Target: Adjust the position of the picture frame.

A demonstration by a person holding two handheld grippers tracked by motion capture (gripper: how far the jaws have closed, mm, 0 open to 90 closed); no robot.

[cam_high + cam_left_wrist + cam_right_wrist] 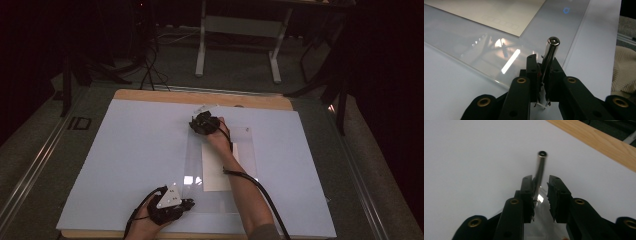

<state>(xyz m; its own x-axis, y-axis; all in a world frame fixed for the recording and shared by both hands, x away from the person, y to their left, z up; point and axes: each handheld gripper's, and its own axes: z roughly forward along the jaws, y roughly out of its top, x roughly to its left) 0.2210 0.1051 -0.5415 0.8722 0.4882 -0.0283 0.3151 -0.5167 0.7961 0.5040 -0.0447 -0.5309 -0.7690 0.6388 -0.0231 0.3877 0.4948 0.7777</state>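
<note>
A clear plastic sheet (245, 145) lies on the white board (125, 160) with a cream paper (217, 167) under or inside it. My left gripper (167, 205) rests at the sheet's near left corner. In the left gripper view it (543, 58) is shut on a shiny metal rod (551, 50) that points out over the sheet (474, 50). My right gripper (204, 122) is at the sheet's far left corner. Its jaws (541, 179) stand apart, and a second metal rod (540, 165) leans on the left jaw, with a gap to the right one.
The wooden table edge (200, 96) runs along the far side of the board, close to the right gripper (594, 142). A white desk frame (240, 30) stands on the floor beyond. Cream knitted fabric (624, 70) lies at the board's near edge.
</note>
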